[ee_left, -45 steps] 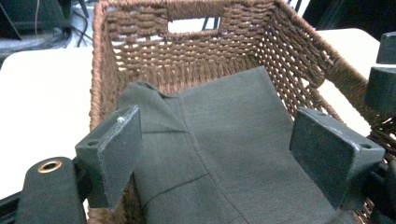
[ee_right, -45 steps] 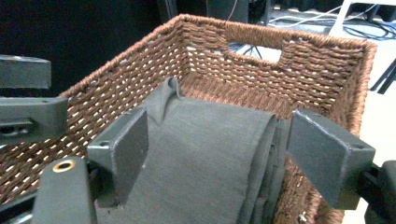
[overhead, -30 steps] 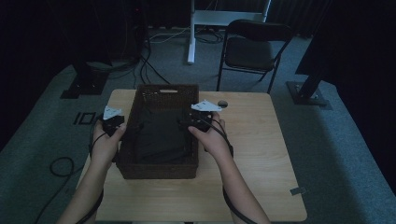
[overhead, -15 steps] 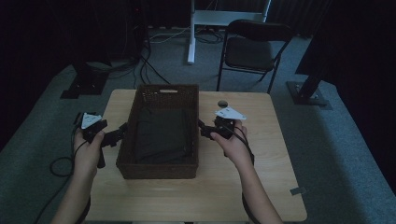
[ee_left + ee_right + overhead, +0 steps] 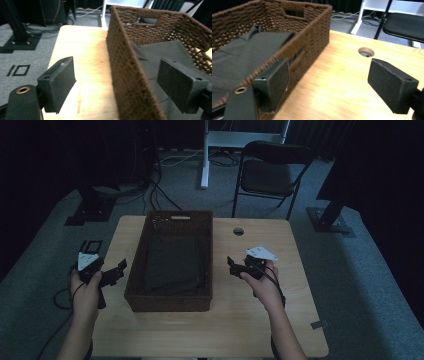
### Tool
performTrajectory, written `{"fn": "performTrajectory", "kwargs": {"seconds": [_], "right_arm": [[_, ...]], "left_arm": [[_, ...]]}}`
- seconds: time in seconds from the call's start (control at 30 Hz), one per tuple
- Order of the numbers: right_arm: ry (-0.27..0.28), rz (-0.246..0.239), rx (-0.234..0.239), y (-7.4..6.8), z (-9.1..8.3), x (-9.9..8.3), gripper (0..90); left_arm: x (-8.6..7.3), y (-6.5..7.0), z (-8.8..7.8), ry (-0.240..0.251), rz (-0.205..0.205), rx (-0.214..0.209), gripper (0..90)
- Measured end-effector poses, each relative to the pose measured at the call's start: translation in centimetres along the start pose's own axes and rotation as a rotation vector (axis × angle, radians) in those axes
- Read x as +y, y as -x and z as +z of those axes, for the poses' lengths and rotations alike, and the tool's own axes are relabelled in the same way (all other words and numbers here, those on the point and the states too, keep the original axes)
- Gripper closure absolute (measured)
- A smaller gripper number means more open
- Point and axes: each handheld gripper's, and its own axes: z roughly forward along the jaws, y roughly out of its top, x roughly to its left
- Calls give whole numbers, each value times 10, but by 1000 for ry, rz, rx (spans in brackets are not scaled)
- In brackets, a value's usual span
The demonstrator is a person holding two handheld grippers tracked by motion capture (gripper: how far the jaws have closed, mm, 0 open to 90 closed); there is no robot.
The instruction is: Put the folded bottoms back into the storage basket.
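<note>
— Basket (image 5: 170,265): we see it in the middle of the tabletop (image 5: 250,320), brown and woven, with a dark cloth (image 5: 175,265) lying flat in its bottom. Any writing on it?

— None that we can read on the basket or cloth. In the left gripper view a mark like "10" sits on the grey floor (image 5: 18,70) beside the tabletop; that is all the lettering we find.

— Which way does the basket run?

— Its long axis runs from our near edge toward the far edge, where a chair (image 5: 270,175) stands beyond. A handle slot (image 5: 175,217) is cut in the far short wall, and the right gripper view shows another in a long wall.

— And our grippers?

— We hold the left gripper (image 5: 116,270) just beside the basket's left wall and the right gripper (image 5: 233,266) near its right wall, each pointing inward. Both sets of jaws stand wide apart and grip nothing. In the left gripper view the basket's wall rises between the two pads, but they do not press on it.
</note>
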Motion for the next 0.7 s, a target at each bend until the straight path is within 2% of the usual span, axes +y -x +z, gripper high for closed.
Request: {"fn": "performTrajectory", "kwargs": {"seconds": [0.2,0.33,0.57,0.63,0.7], "right_arm": [[-11,6,-36,16,-10,-18,173],[-14,6,-56,25,-15,-29,173],[-23,23,-88,40,-24,-48,173],[-27,26,-94,42,-26,-52,173],[-27,39,-105,48,-29,-59,173]], "left_arm": [[-13,-12,-6,7,-34,24,153],[-23,-19,-8,5,-49,61,153],[-37,-25,-9,-50,-44,58,153],[-45,-27,-10,-64,-48,75,153],[-51,-28,-8,-78,-50,72,153]]}}
